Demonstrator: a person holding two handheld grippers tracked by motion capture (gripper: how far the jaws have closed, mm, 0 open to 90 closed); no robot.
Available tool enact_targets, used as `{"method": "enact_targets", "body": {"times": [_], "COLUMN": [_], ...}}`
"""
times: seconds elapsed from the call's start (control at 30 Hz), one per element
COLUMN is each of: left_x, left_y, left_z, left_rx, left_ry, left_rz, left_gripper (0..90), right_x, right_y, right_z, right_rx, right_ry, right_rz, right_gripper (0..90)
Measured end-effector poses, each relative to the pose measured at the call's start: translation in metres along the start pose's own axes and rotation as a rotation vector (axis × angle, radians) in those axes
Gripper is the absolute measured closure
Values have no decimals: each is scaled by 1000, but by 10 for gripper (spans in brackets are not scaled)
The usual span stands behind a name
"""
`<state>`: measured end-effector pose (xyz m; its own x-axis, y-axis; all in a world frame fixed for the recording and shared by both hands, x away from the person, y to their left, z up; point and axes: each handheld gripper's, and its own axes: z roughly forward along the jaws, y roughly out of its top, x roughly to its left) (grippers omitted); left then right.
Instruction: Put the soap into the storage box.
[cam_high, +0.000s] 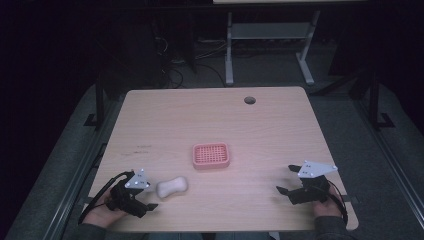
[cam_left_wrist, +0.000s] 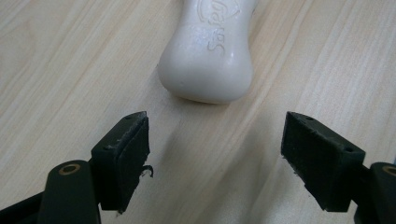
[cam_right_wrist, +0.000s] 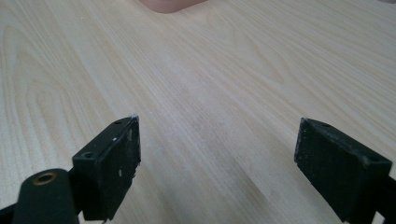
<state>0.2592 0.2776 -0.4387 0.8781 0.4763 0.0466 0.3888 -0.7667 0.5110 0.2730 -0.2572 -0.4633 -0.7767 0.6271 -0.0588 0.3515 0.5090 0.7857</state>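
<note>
A white bar of soap (cam_high: 172, 187) lies on the wooden table near its front left. In the left gripper view the soap (cam_left_wrist: 208, 53) shows raised lettering and rests just beyond the jaw tips, not between them. My left gripper (cam_high: 150, 197) (cam_left_wrist: 215, 154) is open, just left of the soap. A pink slotted soap dish (cam_high: 211, 155) sits at the table's middle, and its corner (cam_right_wrist: 170, 4) peeks in at the top of the right gripper view. My right gripper (cam_high: 285, 179) (cam_right_wrist: 217, 168) stands open over bare wood at the front right.
A round cable hole (cam_high: 249, 100) lies near the table's far edge. Beyond the table stand the legs of another desk (cam_high: 229, 50) and cables on the dark floor. The table's front edge (cam_high: 225, 231) runs close to both hands.
</note>
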Motion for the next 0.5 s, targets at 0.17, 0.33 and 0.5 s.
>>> {"method": "enact_targets", "body": {"times": [0.17, 0.33, 0.5], "left_x": [1, 2, 4], "left_y": [2, 6, 11], "left_z": [-1, 0, 0], "left_rx": [-8, -6, -9], "left_ry": [-3, -3, -16], "left_rz": [4, 19, 16], "left_gripper": [231, 230, 233], "right_x": [0, 0, 0], "right_y": [0, 0, 0], "right_z": [0, 0, 0], "right_rx": [0, -2, -2], "right_ry": [2, 2, 4], "right_rz": [0, -2, -1], "right_gripper": [138, 138, 138]}}
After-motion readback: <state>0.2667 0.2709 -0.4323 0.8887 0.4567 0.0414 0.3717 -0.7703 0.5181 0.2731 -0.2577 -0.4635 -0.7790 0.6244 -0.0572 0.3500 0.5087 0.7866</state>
